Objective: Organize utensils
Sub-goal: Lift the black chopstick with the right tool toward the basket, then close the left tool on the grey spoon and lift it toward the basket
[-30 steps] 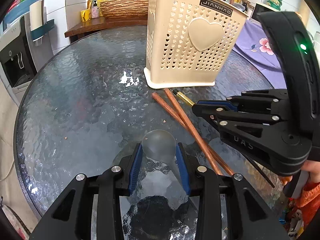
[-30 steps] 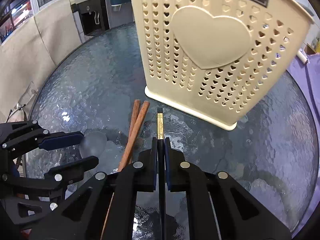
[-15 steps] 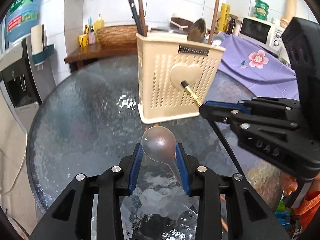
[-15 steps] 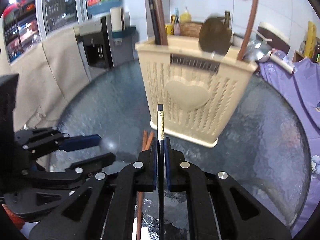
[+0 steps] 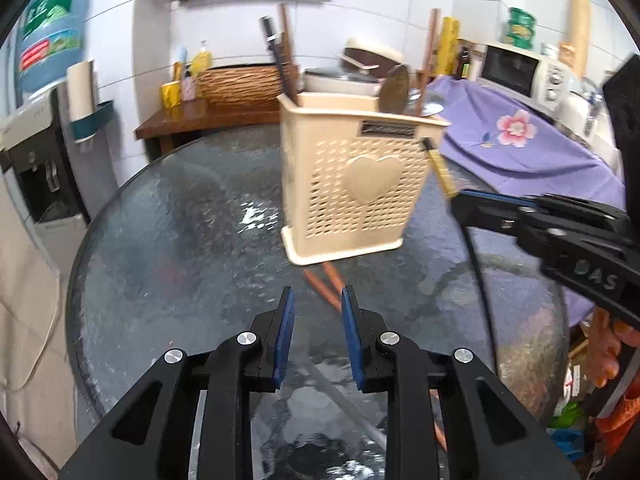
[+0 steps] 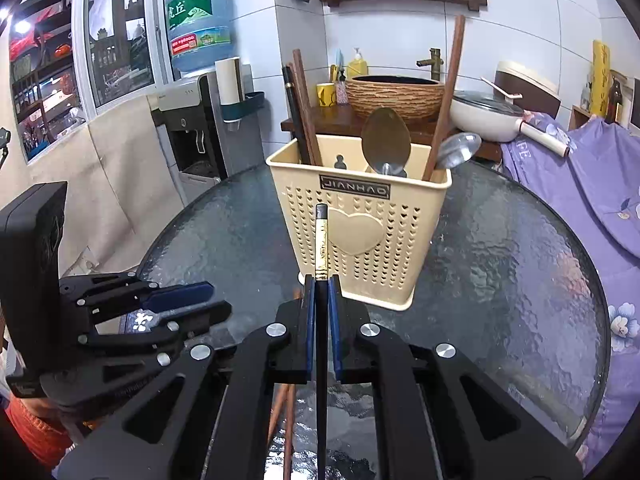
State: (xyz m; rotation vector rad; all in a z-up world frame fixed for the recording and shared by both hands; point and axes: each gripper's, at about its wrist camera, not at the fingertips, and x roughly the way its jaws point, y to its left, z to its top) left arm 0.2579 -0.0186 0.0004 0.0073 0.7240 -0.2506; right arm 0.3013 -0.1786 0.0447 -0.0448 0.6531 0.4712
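Note:
A cream perforated utensil basket (image 5: 356, 184) (image 6: 360, 232) stands on the round glass table (image 5: 180, 232), holding chopsticks and spoons. My right gripper (image 6: 321, 292) (image 5: 460, 200) is shut on a black chopstick with a gold band (image 6: 321, 248), raised in front of the basket. My left gripper (image 5: 317, 312) holds a clear spoon whose handle (image 5: 344, 396) runs back between the pads; the bowl does not show. It also shows in the right wrist view (image 6: 180, 304). Two brown chopsticks (image 5: 326, 284) lie on the table before the basket.
A purple flowered cloth (image 5: 520, 152) covers the surface to the right. A water dispenser (image 5: 36, 176) stands left of the table. A wooden shelf with a woven basin (image 6: 394, 94) is behind.
Both grippers have risen from the table. The right lifted the black chopstick up in front of the basket. The clear spoon's bowl no longer shows between the left pads.

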